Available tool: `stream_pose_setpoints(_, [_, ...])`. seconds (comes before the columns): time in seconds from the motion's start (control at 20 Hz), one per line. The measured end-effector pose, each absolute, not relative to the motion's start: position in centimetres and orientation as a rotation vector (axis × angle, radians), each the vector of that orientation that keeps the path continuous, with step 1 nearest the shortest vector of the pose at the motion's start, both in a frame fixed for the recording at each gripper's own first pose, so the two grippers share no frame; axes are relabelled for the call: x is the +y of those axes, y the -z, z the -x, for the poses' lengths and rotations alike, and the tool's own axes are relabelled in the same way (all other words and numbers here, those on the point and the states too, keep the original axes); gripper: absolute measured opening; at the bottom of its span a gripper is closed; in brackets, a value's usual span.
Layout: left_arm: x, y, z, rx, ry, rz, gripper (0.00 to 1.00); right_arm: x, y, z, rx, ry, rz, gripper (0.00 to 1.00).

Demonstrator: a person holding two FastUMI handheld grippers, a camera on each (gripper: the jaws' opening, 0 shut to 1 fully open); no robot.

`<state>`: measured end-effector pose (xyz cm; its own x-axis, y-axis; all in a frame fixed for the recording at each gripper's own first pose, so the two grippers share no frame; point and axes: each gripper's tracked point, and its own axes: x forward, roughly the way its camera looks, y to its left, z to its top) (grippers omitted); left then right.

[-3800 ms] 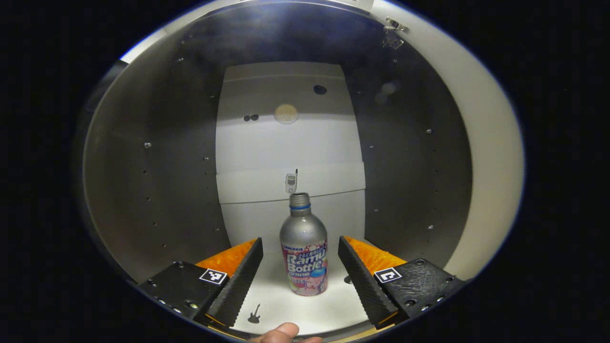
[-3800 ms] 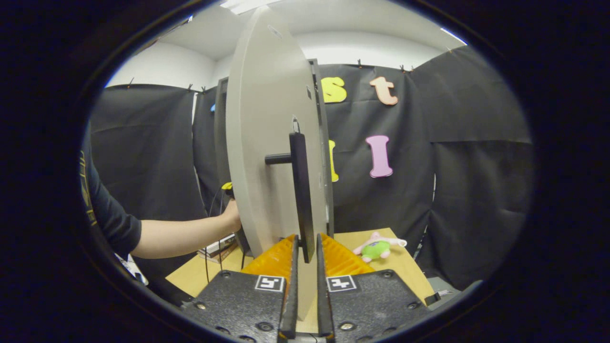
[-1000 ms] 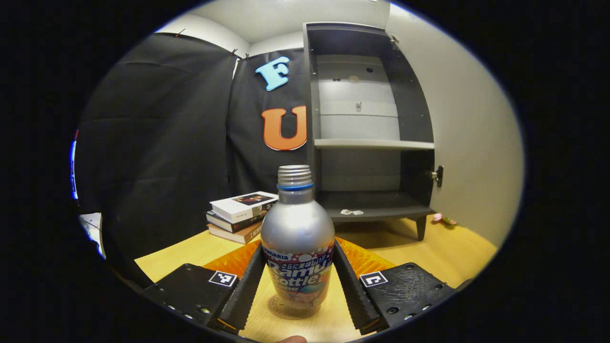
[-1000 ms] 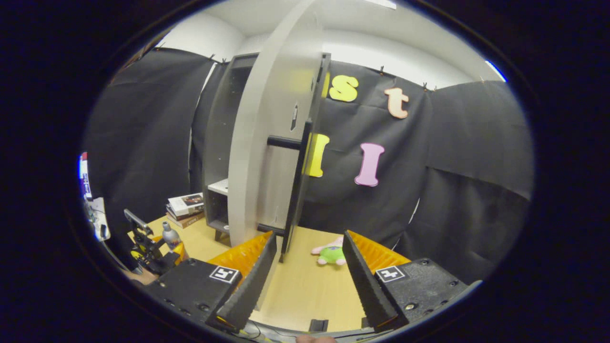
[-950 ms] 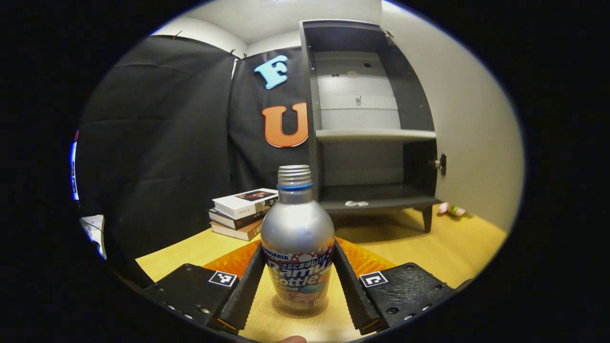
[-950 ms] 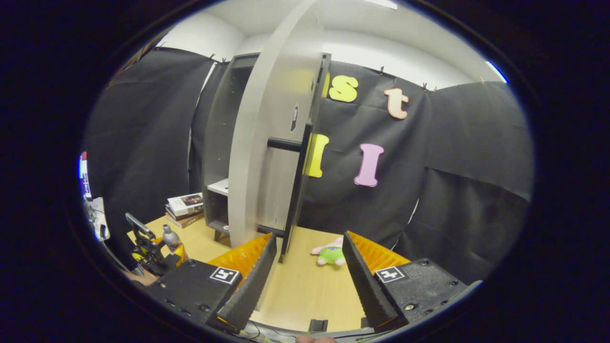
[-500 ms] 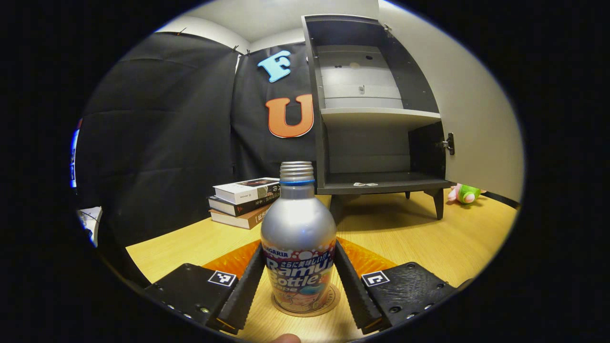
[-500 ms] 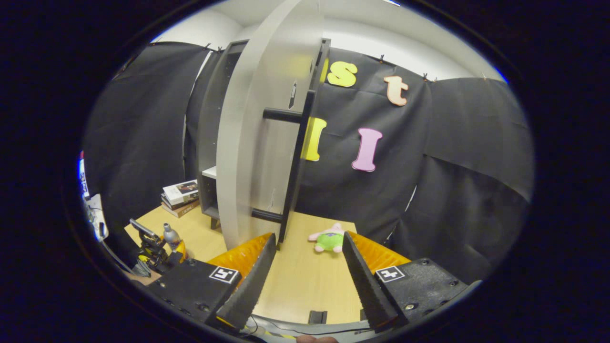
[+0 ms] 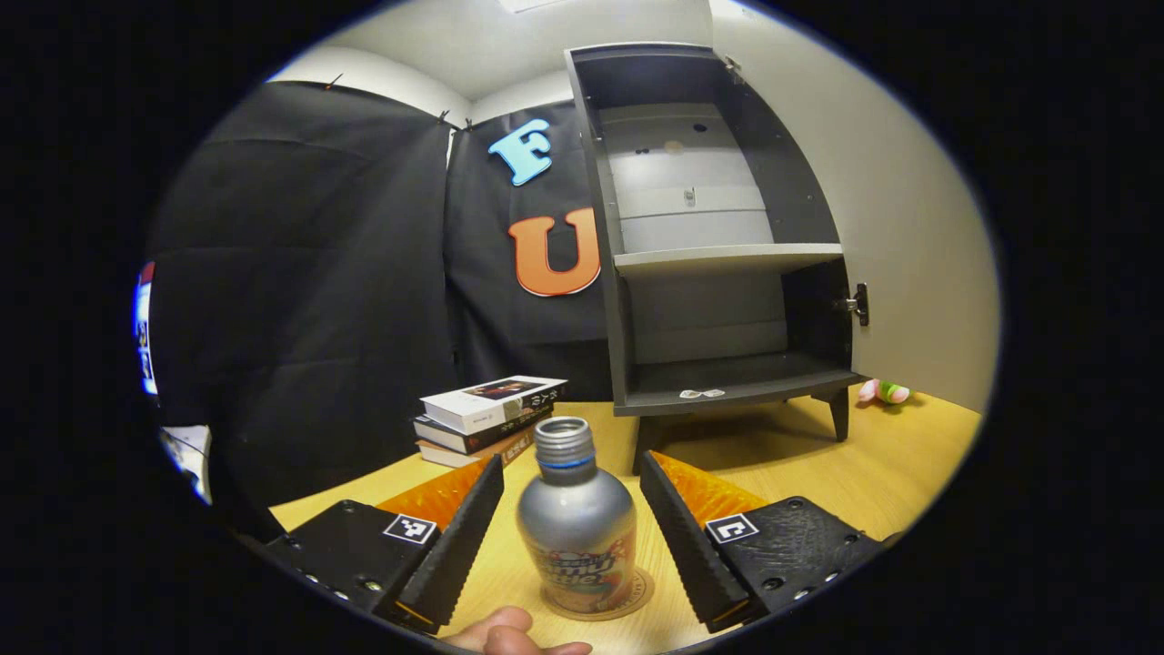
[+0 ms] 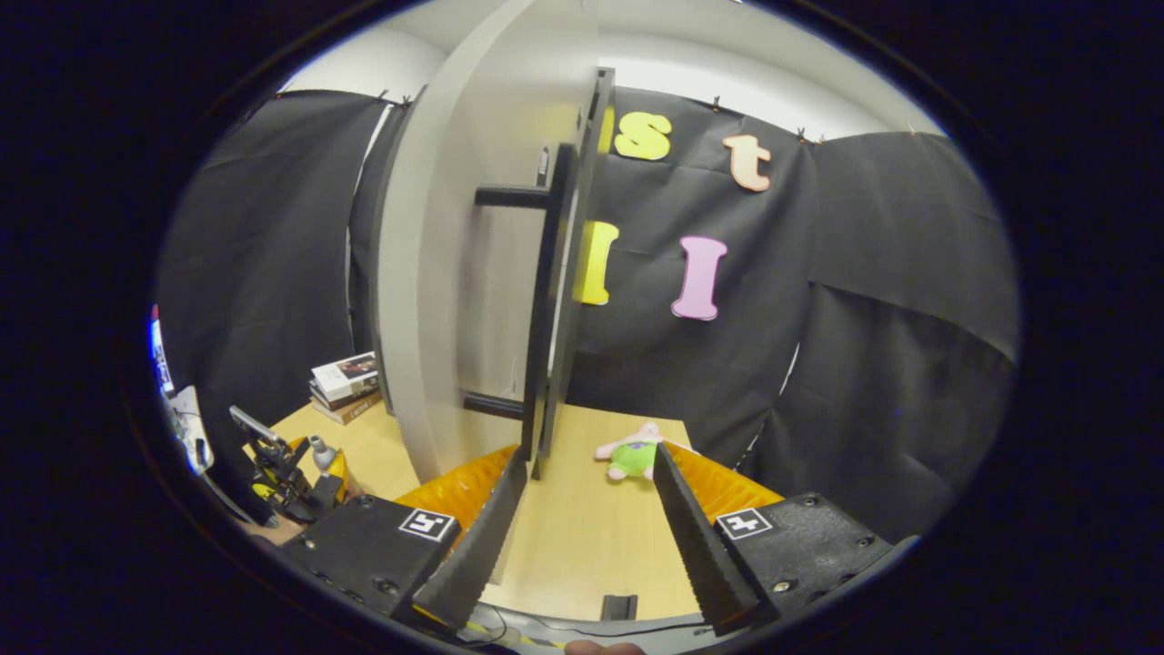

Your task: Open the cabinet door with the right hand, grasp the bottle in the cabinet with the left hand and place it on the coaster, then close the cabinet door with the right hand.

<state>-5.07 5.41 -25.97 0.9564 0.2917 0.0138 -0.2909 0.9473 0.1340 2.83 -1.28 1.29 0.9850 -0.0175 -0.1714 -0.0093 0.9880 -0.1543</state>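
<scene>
The silver bottle [image 9: 575, 528] stands upright on the round coaster [image 9: 637, 591] on the wooden table. My left gripper [image 9: 571, 464] is open, its fingers on either side of the bottle with gaps on both sides. A thumb [image 9: 509, 632] shows at the bottom edge. The dark cabinet [image 9: 718, 273] stands open behind, its pale door [image 9: 900, 227] swung to the right. In the right gripper view my right gripper [image 10: 589, 459] is open and holds nothing, just below the door's [image 10: 436, 273] edge and its black bar handle [image 10: 546, 300]. Far left there, the bottle [image 10: 320, 450] and the left gripper [image 10: 291, 478] are small.
A stack of books [image 9: 486, 414] lies left of the cabinet, also visible as books [image 10: 346, 375]. A green and pink plush toy [image 10: 632, 455] lies on the table past the door, seen too as the toy [image 9: 880, 392]. Small white bits [image 9: 702, 394] rest on the cabinet's bottom shelf.
The left gripper brought the bottle from the cabinet down onto the coaster, then opened and let go. The right gripper released the handle earlier and has now moved nearer the door again.
</scene>
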Motion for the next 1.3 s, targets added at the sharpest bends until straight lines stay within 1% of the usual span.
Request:
stream_pose_setpoints(0.05, [5.0,24.1,5.7,0.003,-0.285,-0.147,0.96,-1.2,-1.1,-3.0,0.166,0.001,0.126,0.9])
stream_pose_setpoints(0.1, [4.6,21.9,6.3,-0.006,-0.269,-0.157,0.96,-1.2,-1.0,-3.2,0.157,0.001,0.104,0.9])
stream_pose_setpoints(0.35, [-0.1,9.0,9.2,-0.057,-0.115,-0.132,0.96,-1.6,-1.9,-3.6,0.069,0.038,0.106,0.9])
stream_pose_setpoints(0.45, [-2.8,6.5,9.4,-0.013,-0.045,-0.063,0.96,-1.8,-2.8,-3.6,0.025,0.045,0.082,0.91])
stream_pose_setpoints(0.5, [-4.2,5.5,9.3,0.009,-0.013,-0.021,0.96,-1.8,-2.1,-3.7,0.037,0.047,0.07,0.9])
stream_pose_setpoints(0.6, [-6.2,3.5,9.4,0.037,0.015,0.014,0.96,-1.6,-1.8,-3.7,0.031,0.036,0.017,0.92])
stream_pose_setpoints(0.65, [-6.9,2.9,9.3,0.037,0.026,0.006,0.96,-1.7,-1.8,-3.6,0.02,0.032,0.006,0.9])
stream_pose_setpoints(0.7, [-7.5,2.5,9.0,0.038,0.034,-0.017,1.0,-2.1,-2.0,-3.4,0.01,0.042,0.008,0.92])
stream_pose_setpoints(0.75, [-7.8,2.4,8.9,0.043,0.039,-0.043,0.96,-2.4,-2.0,-3.1,0.004,0.043,0.007,0.92])
stream_pose_setpoints(0.8, [-8.0,2.3,8.7,0.042,0.051,-0.061,0.96,-2.7,-1.9,-3.1,0.0,0.06,0.007,0.98])
stream_pose_setpoints(0.85, [-8.2,2.2,8.4,0.039,0.064,-0.072,0.96,-3.2,-2.0,-2.8,-0.012,0.075,0.009,1.0])
stream_pose_setpoints(0.9, [-8.3,2.1,8.2,0.035,0.072,-0.079,0.96,-3.6,-1.4,-2.3,-0.005,0.082,0.009,1.0])
stream_pose_setpoints(0.95, [-8.3,1.8,8.0,0.031,0.077,-0.081,1.0,-4.2,-0.8,-1.9,0.003,0.103,0.014,1.0])
stream_pose_setpoints(1.0, [-8.1,1.7,7.8,0.029,0.081,-0.082,0.96,-4.9,-0.4,-1.6,0.012,0.129,0.016,1.0])
stream_pose_setpoints(1.1, [-8.0,2.2,7.3,0.045,0.09,-0.081,0.96,-5.6,-0.3,-1.5,0.018,0.159,-0.028,1.0])
stream_pose_setpoints(1.2, [-7.8,2.6,6.8,0.053,0.093,-0.074,0.96,-4.7,-2.6,-2.0,-0.026,0.136,-0.087,0.99])
stream_pose_setpoints(1.25, [-7.5,2.6,6.7,0.052,0.086,-0.076,0.96,-3.9,-4.0,-2.2,-0.057,0.121,-0.095,0.97])
stream_pose_setpoints(1.3, [-7.1,2.6,6.6,0.046,0.084,-0.078,0.96,-3.5,-4.8,-2.5,-0.075,0.13,-0.085,0.98])
